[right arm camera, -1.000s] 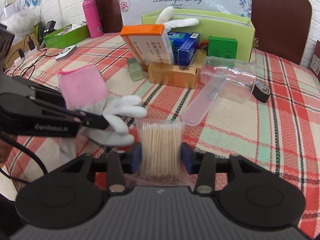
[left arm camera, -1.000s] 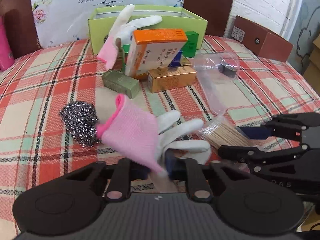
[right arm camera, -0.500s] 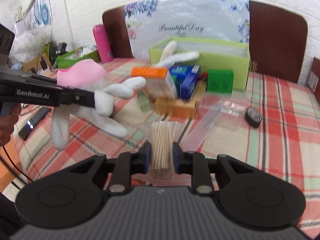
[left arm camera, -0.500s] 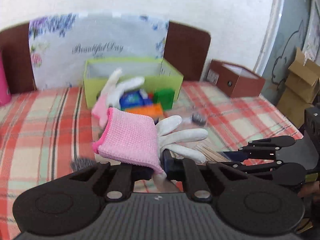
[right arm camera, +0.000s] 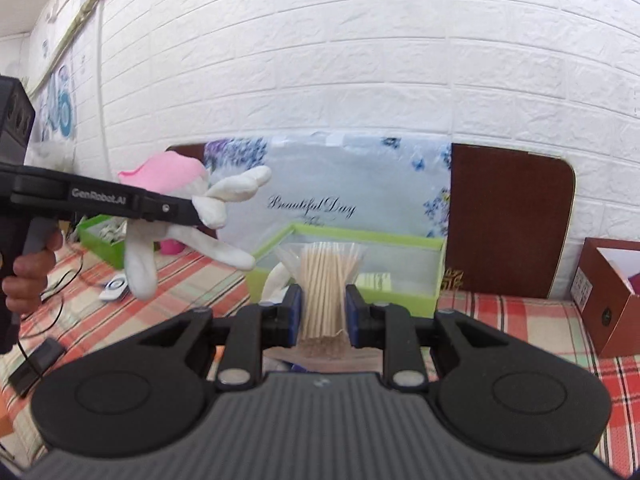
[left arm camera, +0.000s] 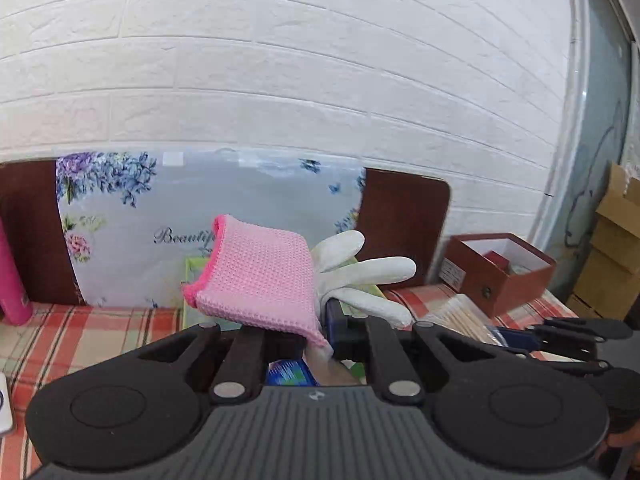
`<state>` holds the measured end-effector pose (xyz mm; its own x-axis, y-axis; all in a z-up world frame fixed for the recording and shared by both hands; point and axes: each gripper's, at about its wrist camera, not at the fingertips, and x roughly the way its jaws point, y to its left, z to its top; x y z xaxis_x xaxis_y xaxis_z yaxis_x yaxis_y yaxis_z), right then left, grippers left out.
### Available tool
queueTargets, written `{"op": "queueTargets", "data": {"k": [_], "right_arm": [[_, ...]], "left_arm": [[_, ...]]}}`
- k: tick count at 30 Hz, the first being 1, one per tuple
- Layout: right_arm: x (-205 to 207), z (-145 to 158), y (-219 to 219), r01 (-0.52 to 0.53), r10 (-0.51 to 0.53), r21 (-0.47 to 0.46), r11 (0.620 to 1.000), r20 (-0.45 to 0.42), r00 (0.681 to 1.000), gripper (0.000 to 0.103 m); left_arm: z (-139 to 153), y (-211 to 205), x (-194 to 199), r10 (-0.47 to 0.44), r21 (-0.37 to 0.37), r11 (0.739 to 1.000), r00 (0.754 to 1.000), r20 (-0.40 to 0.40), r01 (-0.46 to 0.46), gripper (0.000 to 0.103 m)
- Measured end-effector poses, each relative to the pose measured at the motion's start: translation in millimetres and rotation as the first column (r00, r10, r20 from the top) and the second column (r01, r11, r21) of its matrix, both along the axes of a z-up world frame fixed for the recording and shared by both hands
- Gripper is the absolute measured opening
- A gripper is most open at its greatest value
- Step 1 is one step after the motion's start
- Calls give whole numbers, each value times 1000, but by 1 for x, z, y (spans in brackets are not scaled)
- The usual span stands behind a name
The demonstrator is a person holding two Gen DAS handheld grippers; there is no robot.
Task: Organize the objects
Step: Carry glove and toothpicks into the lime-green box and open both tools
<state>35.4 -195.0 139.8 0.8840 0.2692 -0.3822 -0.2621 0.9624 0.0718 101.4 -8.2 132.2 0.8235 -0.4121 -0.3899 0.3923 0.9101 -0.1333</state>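
Note:
My left gripper is shut on a white glove with a pink knit cuff and holds it high above the table. The glove also shows in the right wrist view, with its fingers hanging down. My right gripper is shut on a clear bag of wooden toothpicks, lifted in front of the green box. The right gripper also shows at the right of the left wrist view.
A brown box stands open at the right. A flowered "Beautiful Day" board leans against brown chair backs behind the green box. A pink bottle and a second green tray stand at the left. The plaid tablecloth lies below.
Both grippers have risen well above the table, carrying the glove and the toothpick bag. The views now look toward the wall and the green box.

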Motion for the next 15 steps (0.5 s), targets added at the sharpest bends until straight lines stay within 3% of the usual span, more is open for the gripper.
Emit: {"op": "queueTargets", "data": {"k": [7, 15], "right_arm": [[81, -1, -15, 79, -80, -4, 997, -36, 996, 22], [174, -38, -24, 122, -124, -28, 992, -102, 987, 22]], "left_arm": [[6, -23, 72, 38, 65, 997, 999, 6, -38, 10], [-32, -38, 158, 67, 100, 993, 994, -87, -59, 10]]}}
